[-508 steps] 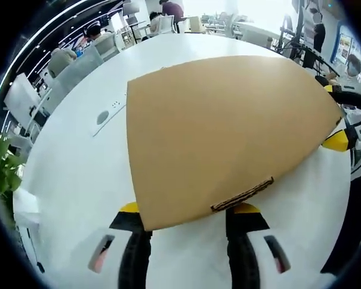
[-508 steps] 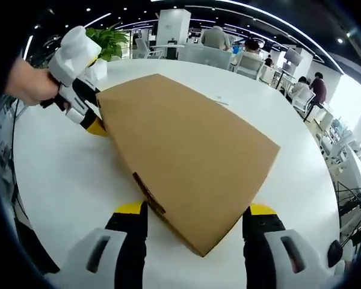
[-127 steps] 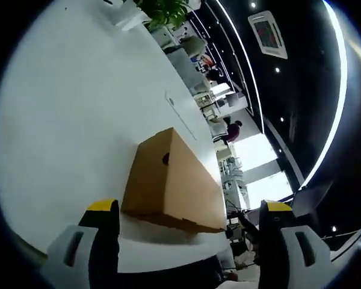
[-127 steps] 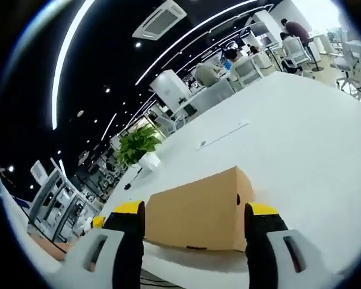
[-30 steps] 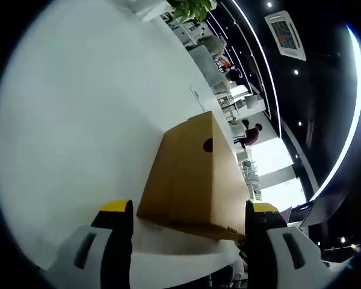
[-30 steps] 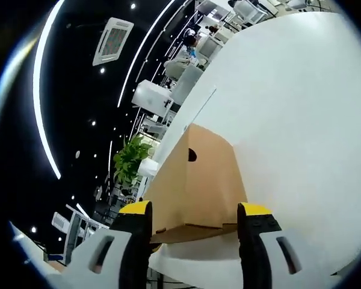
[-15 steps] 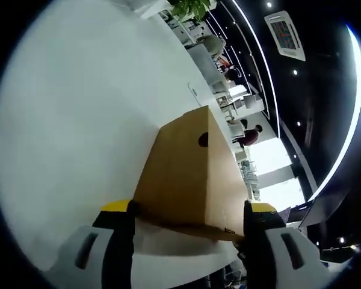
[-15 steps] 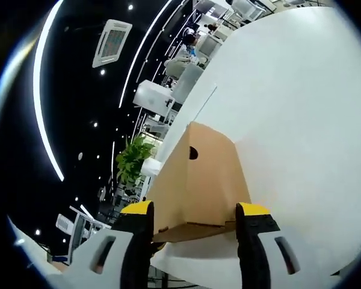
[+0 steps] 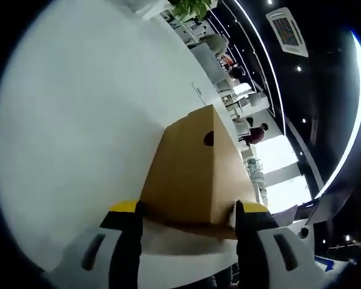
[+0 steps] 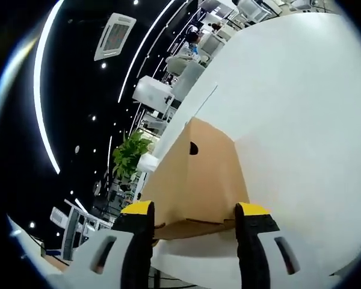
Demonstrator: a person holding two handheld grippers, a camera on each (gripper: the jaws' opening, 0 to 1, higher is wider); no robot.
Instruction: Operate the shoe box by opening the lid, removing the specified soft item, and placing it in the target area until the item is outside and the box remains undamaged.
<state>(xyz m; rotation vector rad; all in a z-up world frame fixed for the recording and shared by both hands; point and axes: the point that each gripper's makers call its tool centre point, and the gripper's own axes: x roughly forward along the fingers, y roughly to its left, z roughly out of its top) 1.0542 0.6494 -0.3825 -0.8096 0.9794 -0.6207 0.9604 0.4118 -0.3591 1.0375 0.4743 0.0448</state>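
Observation:
The brown cardboard shoe box (image 9: 186, 174) lies on the white table (image 9: 78, 120), lid down, with a round finger hole (image 9: 209, 138) in its end face. In the left gripper view my left gripper (image 9: 188, 208) has its jaws pressed against both sides of the box's near corner. In the right gripper view the same box (image 10: 195, 180) shows its other end and a hole (image 10: 194, 148). My right gripper (image 10: 195, 208) pinches that near edge, the jaws touching the cardboard on each side. The box's contents are hidden.
The round white table (image 10: 301, 114) stretches wide around the box. A potted plant (image 10: 127, 158) stands at its far edge. Office chairs and seated people (image 10: 186, 57) are beyond the table, under a dark ceiling with light strips.
My left gripper's jaws have narrowed onto the box's near end in the last half second. The right gripper keeps its hold, with its view barely shifted.

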